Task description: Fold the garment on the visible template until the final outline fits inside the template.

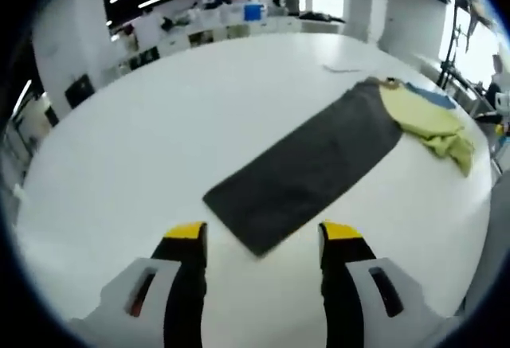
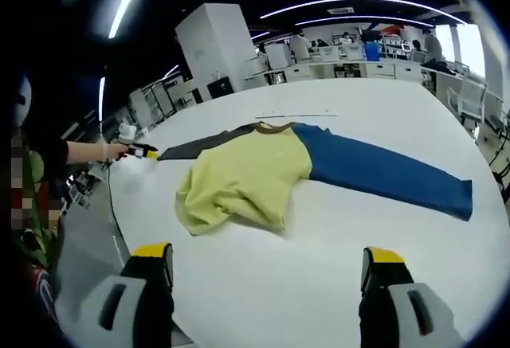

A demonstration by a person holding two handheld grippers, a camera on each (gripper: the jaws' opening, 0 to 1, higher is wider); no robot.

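Garment [image 2: 247, 177] lies spread on the white counter [image 2: 319, 284]: yellow body bunched and rumpled in the middle, blue sleeve [image 2: 390, 174] stretched flat out to one side, grey sleeve [image 1: 307, 169] stretched flat out to the other. No template outline can be made out on the counter in either view.

Progress, as judged: early. Both sleeves at full reach; only the yellow body shows any gathering, and that looks loose rather than a clean fold. Sleeves yet to be brought in, body yet to be squared.

Left tongs [image 1: 263, 236]: jaws wide apart, nothing between them, poised just above the near end of the grey sleeve, the cuff lying between the yellow tips. In the right gripper view the same left tongs [image 2: 142, 152] sit at the far tip of the grey sleeve, held in a person's hand with a dark sleeve.

Right tongs [image 2: 269, 254]: jaws wide apart, empty, hovering over bare counter near the yellow hem, pointed toward the garment's middle.
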